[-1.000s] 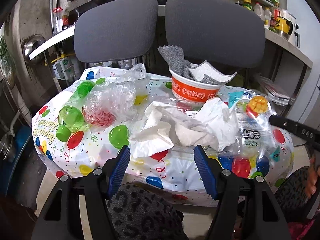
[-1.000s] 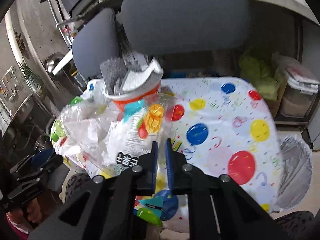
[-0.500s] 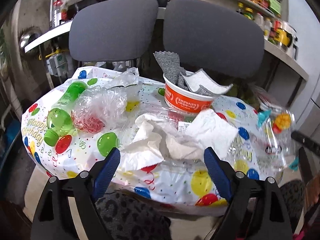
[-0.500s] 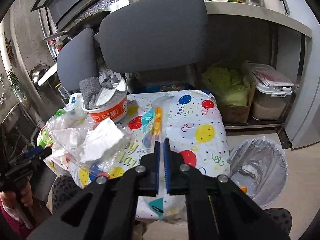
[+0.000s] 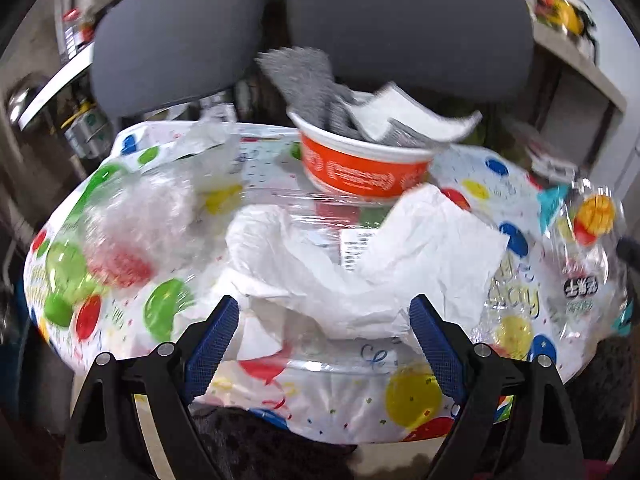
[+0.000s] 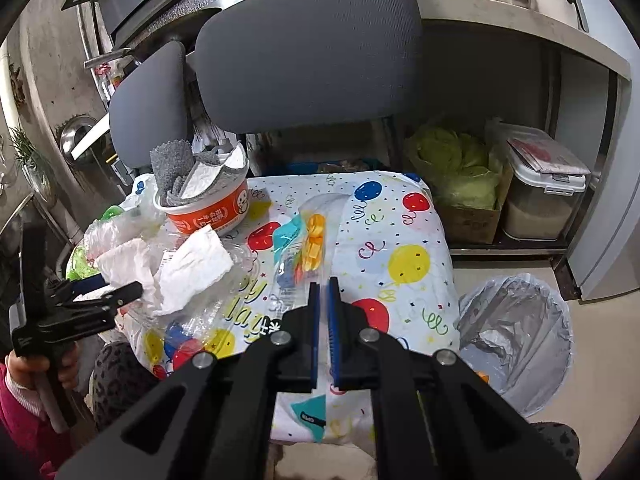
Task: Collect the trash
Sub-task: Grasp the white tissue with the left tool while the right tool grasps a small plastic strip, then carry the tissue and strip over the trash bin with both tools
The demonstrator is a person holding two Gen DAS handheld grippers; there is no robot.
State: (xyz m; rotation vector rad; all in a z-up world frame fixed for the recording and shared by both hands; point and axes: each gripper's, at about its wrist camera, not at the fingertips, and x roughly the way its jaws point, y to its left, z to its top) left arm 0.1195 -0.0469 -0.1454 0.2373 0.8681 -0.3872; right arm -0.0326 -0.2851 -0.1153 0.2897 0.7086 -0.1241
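A clear snack wrapper [image 6: 306,248] is clamped edge-on by the right hand-held gripper [image 6: 324,296], its long axis pointing away over the balloon-print desk [image 6: 400,240]. The left hand-held gripper [image 5: 324,320] is held open before crumpled tissue [image 5: 360,264].

Your table [image 6: 404,240] wears a balloon-print cloth. Take the orange bowl [image 6: 208,210] at its back as your marker: crumpled white paper [image 5: 360,264] lies just in front of it, clear plastic bags [image 5: 160,208] to its left, a green bottle [image 5: 68,276] beyond those, at the left edge.
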